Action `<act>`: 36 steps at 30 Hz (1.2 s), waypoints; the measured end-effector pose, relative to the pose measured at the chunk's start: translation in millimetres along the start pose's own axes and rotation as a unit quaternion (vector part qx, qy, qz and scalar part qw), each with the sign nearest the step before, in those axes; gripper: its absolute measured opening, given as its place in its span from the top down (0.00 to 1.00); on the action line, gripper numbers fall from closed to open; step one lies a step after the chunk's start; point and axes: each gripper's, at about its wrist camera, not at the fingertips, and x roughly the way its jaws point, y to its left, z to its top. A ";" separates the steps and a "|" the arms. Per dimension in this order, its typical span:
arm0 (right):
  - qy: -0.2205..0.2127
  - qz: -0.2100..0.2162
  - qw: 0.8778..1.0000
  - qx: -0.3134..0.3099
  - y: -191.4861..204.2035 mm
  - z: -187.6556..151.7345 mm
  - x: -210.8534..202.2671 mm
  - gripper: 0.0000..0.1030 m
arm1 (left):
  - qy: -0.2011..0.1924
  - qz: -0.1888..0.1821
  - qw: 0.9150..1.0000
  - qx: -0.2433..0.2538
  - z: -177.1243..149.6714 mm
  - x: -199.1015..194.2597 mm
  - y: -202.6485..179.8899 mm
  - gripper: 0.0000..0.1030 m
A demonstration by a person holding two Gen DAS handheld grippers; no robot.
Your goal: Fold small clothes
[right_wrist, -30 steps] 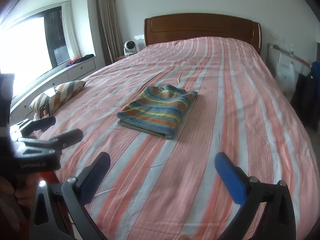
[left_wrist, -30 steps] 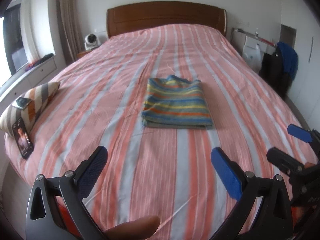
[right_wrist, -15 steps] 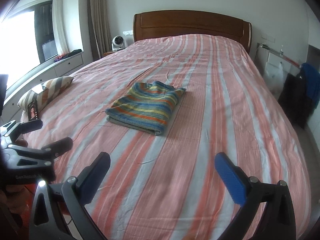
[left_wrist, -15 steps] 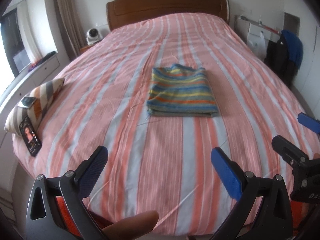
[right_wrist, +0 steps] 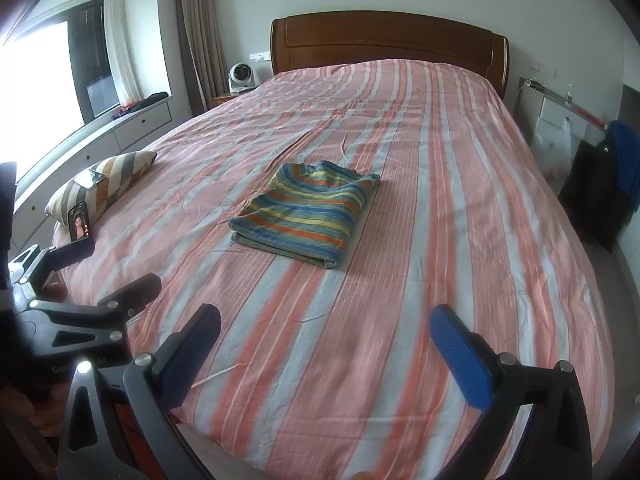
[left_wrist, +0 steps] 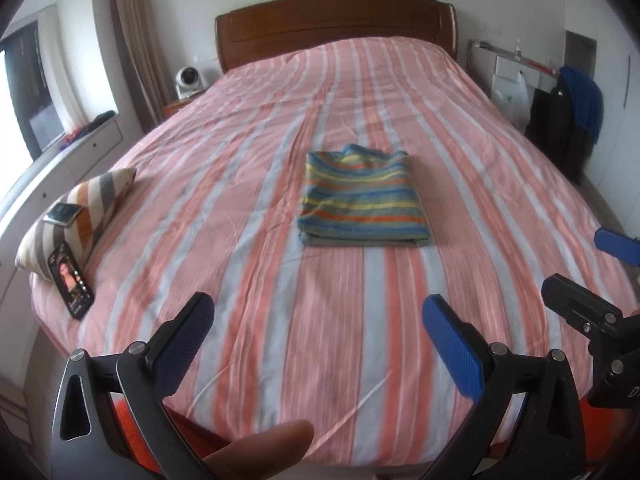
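A small striped garment (left_wrist: 362,200), blue, yellow and orange, lies folded into a neat rectangle in the middle of the bed; it also shows in the right wrist view (right_wrist: 308,212). My left gripper (left_wrist: 318,322) is open and empty over the bed's foot end, well short of the garment. My right gripper (right_wrist: 326,332) is open and empty, also at the foot end. Each gripper shows at the edge of the other's view.
The bed (left_wrist: 340,80) has a pink and grey striped cover and a wooden headboard. A striped cushion (left_wrist: 80,204) with a phone on it and a second lit phone (left_wrist: 70,278) sit at the left edge. Dark clothes (left_wrist: 568,120) hang on the right.
Both grippers have drawn back from the garment toward the foot of the bed, so more of the bed edge shows. The folded garment has not moved.
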 end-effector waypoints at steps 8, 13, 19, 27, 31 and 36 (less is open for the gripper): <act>0.010 -0.019 1.000 0.005 8.5 0.9 4.9 0.00 | 0.005 0.015 1.000 -0.002 -0.6 -0.9 2.7 0.00; 0.005 -0.039 0.999 -0.002 11.2 2.6 9.8 0.01 | 0.014 0.010 1.000 -0.009 -0.8 3.5 4.2 0.00; -0.001 -0.071 0.997 -0.013 11.2 0.4 13.7 0.01 | 0.019 0.014 1.000 -0.007 0.0 11.6 -0.2 0.00; -0.006 -0.089 0.996 -0.022 8.8 -1.8 13.1 0.01 | 0.026 0.015 1.000 -0.004 -2.7 15.7 -4.4 0.00; -0.005 -0.090 0.996 -0.024 8.5 -4.1 12.9 0.01 | 0.022 0.007 1.000 -0.002 -2.5 15.1 -3.9 0.00; -0.001 -0.088 0.996 -0.019 7.0 -6.9 14.9 0.01 | 0.022 -0.006 1.000 -0.005 -3.5 14.1 -4.0 0.00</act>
